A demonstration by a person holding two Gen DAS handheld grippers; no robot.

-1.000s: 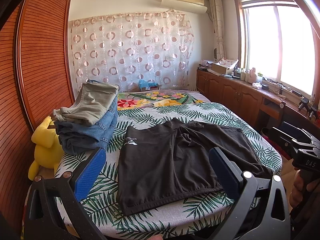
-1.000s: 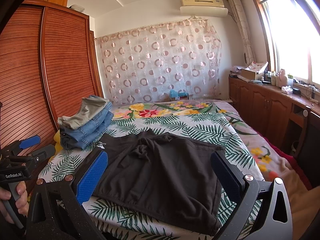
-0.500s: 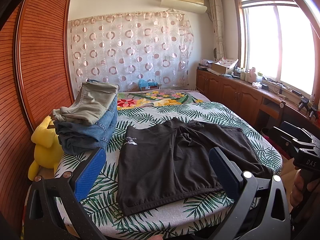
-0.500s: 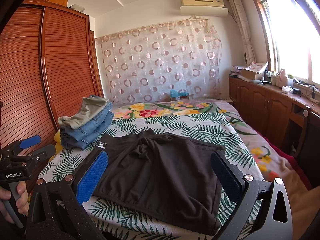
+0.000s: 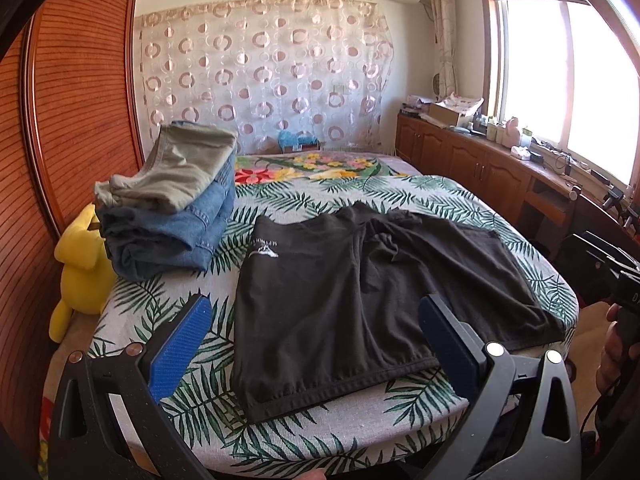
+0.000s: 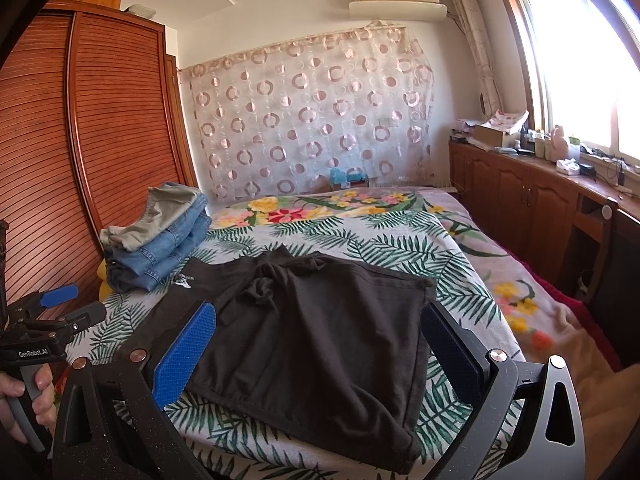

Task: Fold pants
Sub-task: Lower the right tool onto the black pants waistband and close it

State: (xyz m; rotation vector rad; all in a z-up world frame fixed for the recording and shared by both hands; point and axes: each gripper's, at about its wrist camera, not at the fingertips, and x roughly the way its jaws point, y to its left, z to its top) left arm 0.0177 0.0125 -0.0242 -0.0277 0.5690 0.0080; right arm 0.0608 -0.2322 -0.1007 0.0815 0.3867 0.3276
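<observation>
Black shorts [image 5: 360, 292] lie spread flat on the bed near its front edge, with a small white logo at the far left; they also show in the right wrist view [image 6: 320, 332]. My left gripper [image 5: 312, 332] is open and empty, held above the bed's front edge over the left half of the shorts. My right gripper [image 6: 316, 340] is open and empty, held over the right half of the shorts. Neither gripper touches the cloth.
A stack of folded jeans and khaki pants [image 5: 172, 200] sits at the bed's left [image 6: 160, 236]. A yellow plush toy [image 5: 80, 264] lies beside the wooden wardrobe [image 5: 76, 100]. The bed has a leaf-print cover [image 5: 192, 400]. A wooden cabinet [image 6: 532, 200] runs under the window.
</observation>
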